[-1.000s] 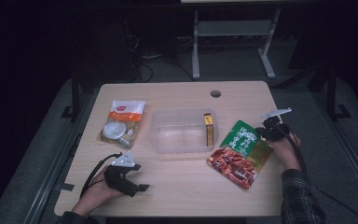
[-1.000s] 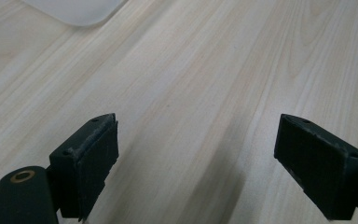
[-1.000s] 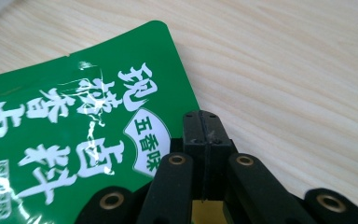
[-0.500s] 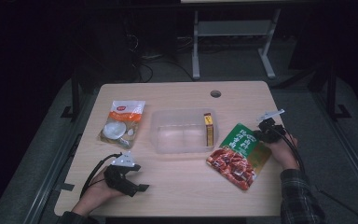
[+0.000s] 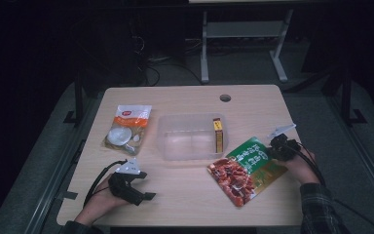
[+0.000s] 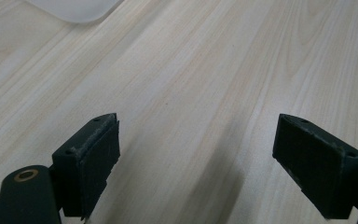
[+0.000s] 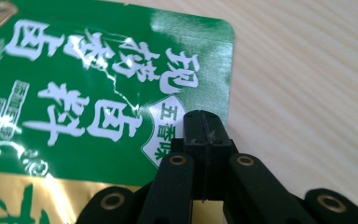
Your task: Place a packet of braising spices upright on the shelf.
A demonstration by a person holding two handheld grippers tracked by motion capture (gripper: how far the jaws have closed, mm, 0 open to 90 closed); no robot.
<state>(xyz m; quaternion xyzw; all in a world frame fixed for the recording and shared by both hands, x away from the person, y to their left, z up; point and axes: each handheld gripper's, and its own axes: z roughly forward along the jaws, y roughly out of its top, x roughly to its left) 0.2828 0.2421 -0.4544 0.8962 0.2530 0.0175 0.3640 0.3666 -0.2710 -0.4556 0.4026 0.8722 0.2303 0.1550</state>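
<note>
Presently the right gripper (image 7: pixel 204 128) has its jaws pressed together over the edge of the green packet (image 7: pixel 98 88), which stretches ahead and left of them. The left gripper (image 6: pixel 196 158) rests with jaws spread over bare table (image 6: pixel 205 70).

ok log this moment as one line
right claw: shut on green snack bag edge | left claw: open, over bare table | clear tub: yellow box inside
</note>
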